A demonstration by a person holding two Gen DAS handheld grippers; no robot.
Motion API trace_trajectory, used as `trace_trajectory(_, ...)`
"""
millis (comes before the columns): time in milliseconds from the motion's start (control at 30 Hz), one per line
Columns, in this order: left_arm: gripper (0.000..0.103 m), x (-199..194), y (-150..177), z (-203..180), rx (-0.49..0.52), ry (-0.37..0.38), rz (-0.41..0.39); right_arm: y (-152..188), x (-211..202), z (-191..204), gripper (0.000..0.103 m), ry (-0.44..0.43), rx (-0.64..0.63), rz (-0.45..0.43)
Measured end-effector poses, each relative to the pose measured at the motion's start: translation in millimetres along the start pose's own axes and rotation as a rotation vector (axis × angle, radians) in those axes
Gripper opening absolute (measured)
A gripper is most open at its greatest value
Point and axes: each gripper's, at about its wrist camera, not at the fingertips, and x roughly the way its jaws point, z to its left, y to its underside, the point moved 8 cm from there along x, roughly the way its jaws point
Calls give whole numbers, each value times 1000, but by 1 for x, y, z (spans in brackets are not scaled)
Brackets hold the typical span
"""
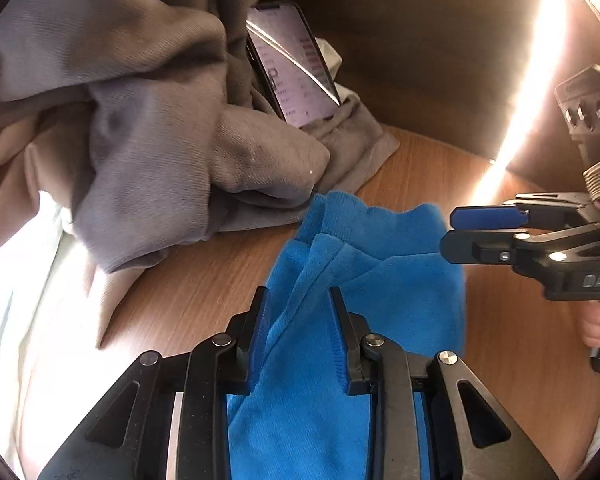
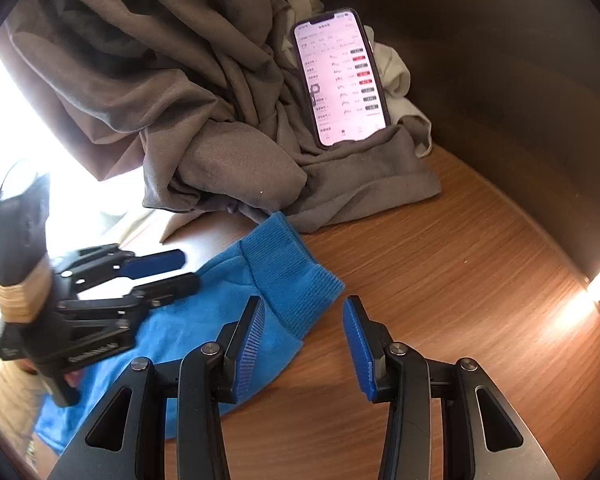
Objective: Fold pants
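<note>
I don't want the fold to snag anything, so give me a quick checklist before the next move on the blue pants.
1. Left gripper open over the blue pants: ok.
2. Right gripper open at the ribbed cuff: ok.
3. Either gripper gripping cloth: not ok, neither does.
4. Pants flat on the wooden table: not ok, creased.
5. Grey garment pile apart from pants: not ok, touching the cuff.
6. Phone stable against the pile: cannot tell.

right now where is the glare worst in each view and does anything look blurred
Left wrist view: a blown-out streak of sunlight runs down the upper right, and the lower left washes out to white; the blue pants stay sharp. Right wrist view: the left edge is overexposed behind the left gripper, which looks slightly motion-blurred; a small bright patch sits far right; the phone screen is bright, its text too small to read.
</note>
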Motion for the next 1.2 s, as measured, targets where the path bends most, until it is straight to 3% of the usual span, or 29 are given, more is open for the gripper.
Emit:
trace_trajectory(233, 28, 18, 2, 4, -34, 35, 44, 2, 12, 1, 42, -34, 37, 21)
trace_trajectory(267, 25, 19, 2, 4, -45, 40, 43, 2, 14, 1, 41, -33, 40, 22)
trace_trajectory(300, 12, 19, 3, 4, -54, 50, 47, 2, 15, 1, 39, -32, 43, 22)
trace_trajectory(333, 8, 19, 3, 3, -60, 56, 52, 1, 16, 2, 38, -32, 42, 20)
trace_trajectory(533, 7, 1, -5, 1, -60, 17, -1, -3, 12, 3, 15, 3, 20, -3)
trace_trajectory(700, 7, -10, -18, 9, -39, -10, -29, -16, -1, 11, 13, -9, 9, -59)
trace_trajectory(833, 7, 6, -16, 17, -24, -36, 16, -22, 7, 12, 13, 1, -5, -61)
trace_trajectory(933, 7, 14, -13, 14, -24, -9, 36, -18, 17, 5, 13, 14, 7, -28)
trace_trajectory(1100, 9, 18, -10, 12, 7, -24, 49, -11, 6, -10, 32, 63, 43, -49)
trace_trajectory(1200, 10, 19, -10, 12, 5, -27, 51, -7, 2, -18, 32, 61, 93, -64)
